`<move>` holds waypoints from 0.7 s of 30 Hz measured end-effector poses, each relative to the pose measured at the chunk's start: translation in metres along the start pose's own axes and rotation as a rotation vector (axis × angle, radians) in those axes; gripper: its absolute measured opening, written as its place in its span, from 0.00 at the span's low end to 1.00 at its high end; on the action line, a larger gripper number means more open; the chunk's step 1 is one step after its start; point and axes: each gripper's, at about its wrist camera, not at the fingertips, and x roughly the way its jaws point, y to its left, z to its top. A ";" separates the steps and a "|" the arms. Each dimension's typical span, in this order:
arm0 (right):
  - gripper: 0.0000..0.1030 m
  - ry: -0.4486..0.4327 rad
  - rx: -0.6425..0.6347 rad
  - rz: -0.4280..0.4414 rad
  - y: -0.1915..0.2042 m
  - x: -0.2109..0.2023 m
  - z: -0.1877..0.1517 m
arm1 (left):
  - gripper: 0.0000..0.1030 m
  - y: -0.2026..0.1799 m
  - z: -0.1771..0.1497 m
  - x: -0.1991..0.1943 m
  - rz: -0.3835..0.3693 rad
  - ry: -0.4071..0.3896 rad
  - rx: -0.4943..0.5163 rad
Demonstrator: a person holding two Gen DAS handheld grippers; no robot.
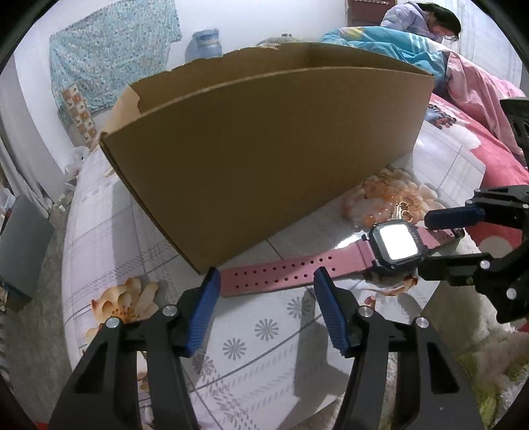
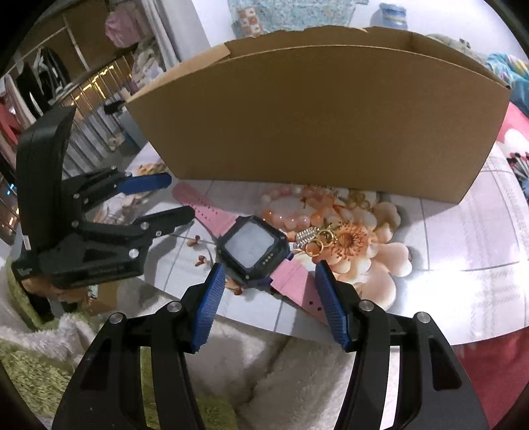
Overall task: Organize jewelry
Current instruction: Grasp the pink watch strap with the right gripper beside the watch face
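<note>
A pink-strapped watch (image 1: 393,244) with a dark square case lies flat on the flowered table cover, in front of an open cardboard box (image 1: 264,149). My left gripper (image 1: 266,281) is open, its tips on either side of the strap's free end. My right gripper (image 2: 269,274) is open around the watch case (image 2: 253,246); it also shows in the left wrist view (image 1: 429,238). A pink bead bracelet (image 2: 287,211) and small gold earrings (image 2: 317,239) lie just behind the watch, near the box (image 2: 317,115). The left gripper shows in the right wrist view (image 2: 180,196).
The flowered table cover (image 2: 463,264) has a near edge with a fluffy white and green blanket (image 2: 264,380) below it. A person (image 1: 426,20) sits at the far right behind bedding. A clothes rack (image 2: 66,66) stands at far left.
</note>
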 end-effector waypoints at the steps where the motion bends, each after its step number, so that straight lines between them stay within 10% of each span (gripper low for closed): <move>1: 0.54 0.003 0.003 0.002 -0.001 -0.001 0.000 | 0.55 0.000 0.000 0.001 -0.002 0.002 -0.001; 21: 0.47 0.025 -0.181 -0.127 0.048 0.016 0.005 | 0.55 0.012 -0.007 0.000 -0.056 -0.013 -0.005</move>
